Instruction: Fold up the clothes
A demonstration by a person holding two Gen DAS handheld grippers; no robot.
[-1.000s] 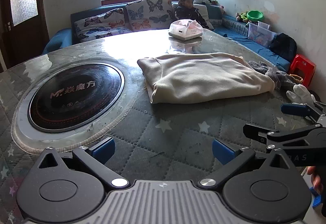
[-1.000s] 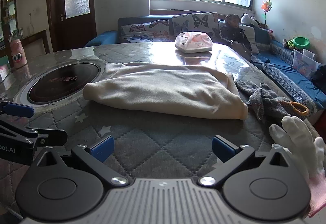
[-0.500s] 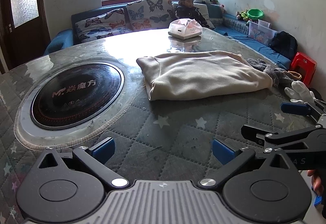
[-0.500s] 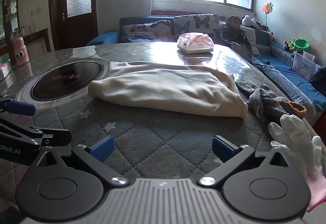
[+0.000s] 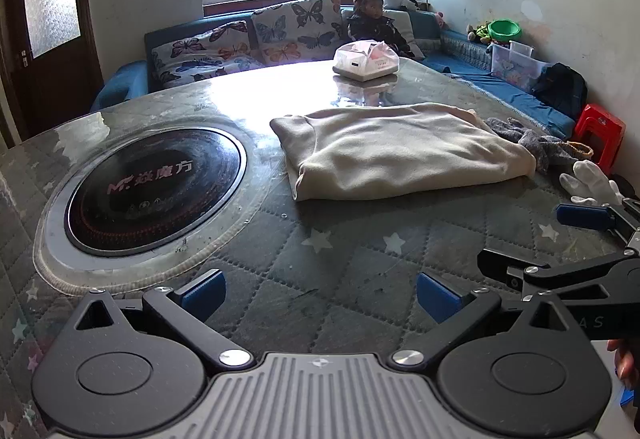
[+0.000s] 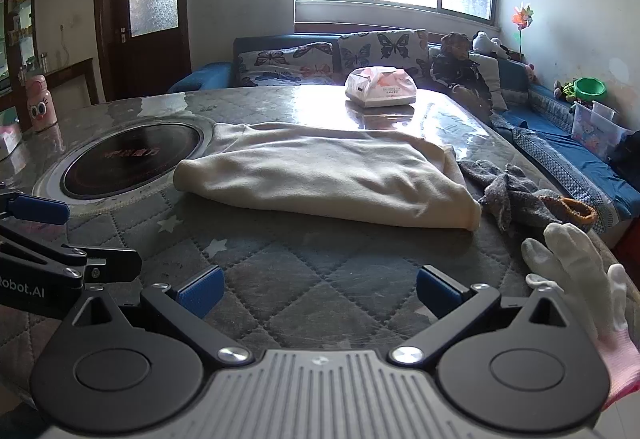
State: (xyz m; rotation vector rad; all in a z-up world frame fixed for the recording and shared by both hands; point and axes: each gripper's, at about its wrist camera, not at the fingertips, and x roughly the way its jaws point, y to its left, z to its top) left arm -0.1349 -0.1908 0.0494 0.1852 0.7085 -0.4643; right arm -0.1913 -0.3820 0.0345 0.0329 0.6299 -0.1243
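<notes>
Bare quilted grey tabletop [image 5: 320, 271] lies open ahead of both claws up to the folded cream sweater [image 5: 400, 151], flanked by a round black cooktop [image 5: 156, 183] and crumpled grey cloth [image 6: 516, 195].

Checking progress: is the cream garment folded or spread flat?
Folded: the cream garment lies as a thick, layered bundle with rounded doubled edges on the table.

A lived-in home sitting room: a blue sofa [image 5: 120, 87] with butterfly-print cushions [image 6: 376, 49] runs under the window at 12 o'clock. A glass-topped worktop [image 5: 340, 271] with a built-in round black hotplate [image 5: 156, 187] fills the foreground; toys and a red plastic stool [image 5: 600, 129] sit at 2 o'clock.
</notes>
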